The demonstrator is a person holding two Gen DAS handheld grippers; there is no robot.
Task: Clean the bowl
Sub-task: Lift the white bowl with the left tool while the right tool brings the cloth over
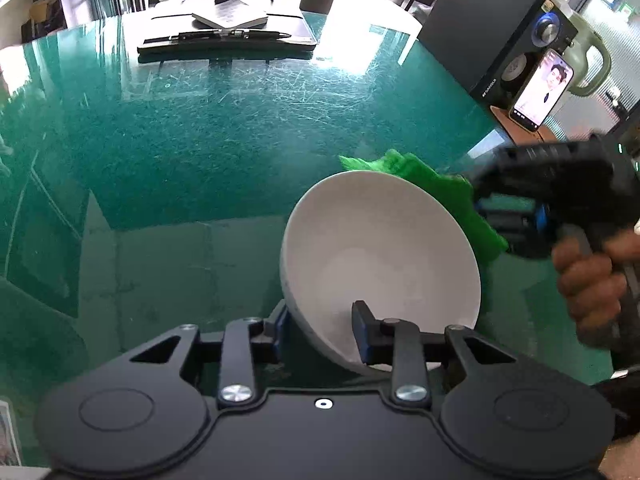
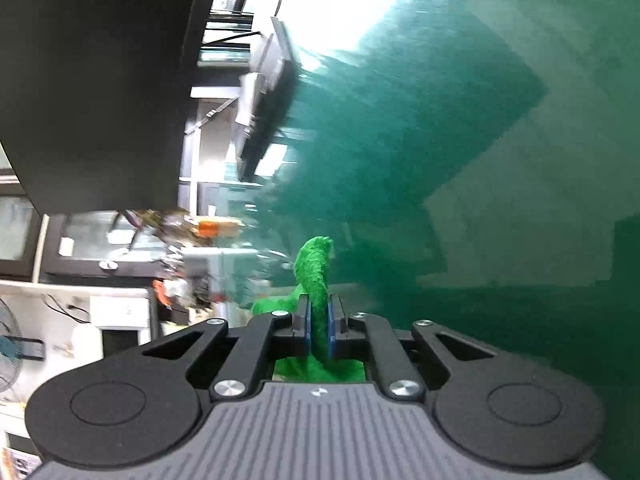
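Left gripper (image 1: 322,332): clamped on the near rim of the white bowl (image 1: 380,256), one finger inside, one outside.
Bowl: tilted above the green table (image 1: 200,140), opening facing the left wrist camera.
Right gripper (image 2: 319,330): pinching a green cloth (image 2: 316,280) between its pads.
Cloth: bunched against the bowl's far right rim.
Background: smartphone (image 1: 542,88) leaning on a black speaker (image 1: 492,32).

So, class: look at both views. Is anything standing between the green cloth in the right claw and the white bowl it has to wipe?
Nothing visible does. The left claw grips the white bowl by its rim, tilted, and the green cloth held by the right claw already lies against the bowl's far outer side.
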